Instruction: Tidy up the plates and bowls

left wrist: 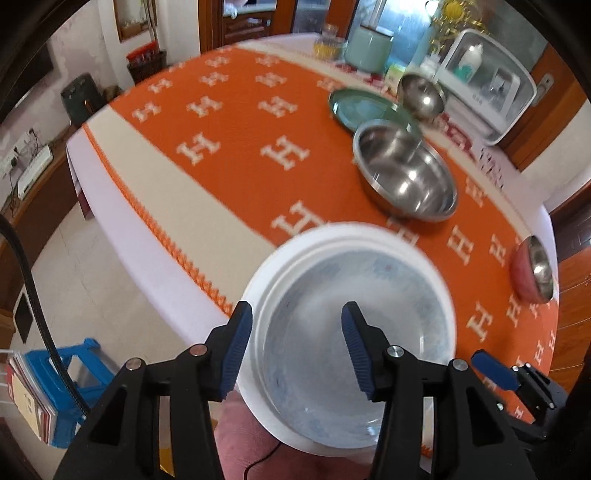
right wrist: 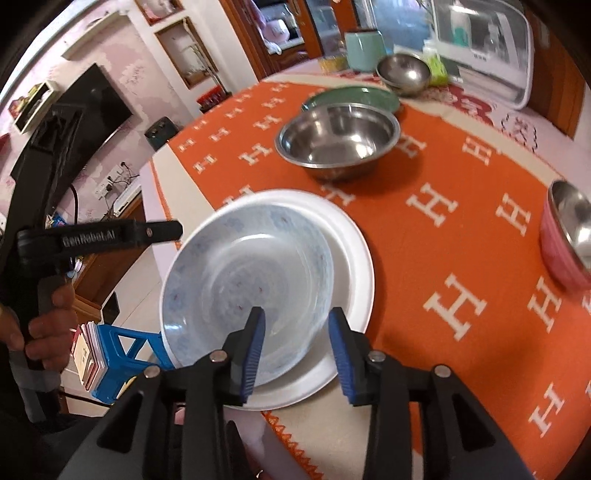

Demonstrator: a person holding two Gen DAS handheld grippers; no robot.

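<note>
A round table (right wrist: 461,206) is being covered by an orange cloth (left wrist: 236,122) patterned with white H letters and bordered in cream. Pale pink walls (right wrist: 122,62) are being lit by soft daylight, with a dark flat screen (right wrist: 92,107) mounted on one and wooden door frames (left wrist: 210,26) seen behind. A light tiled floor (left wrist: 92,280) is being occupied by a blue plastic stool (left wrist: 74,373).
</note>
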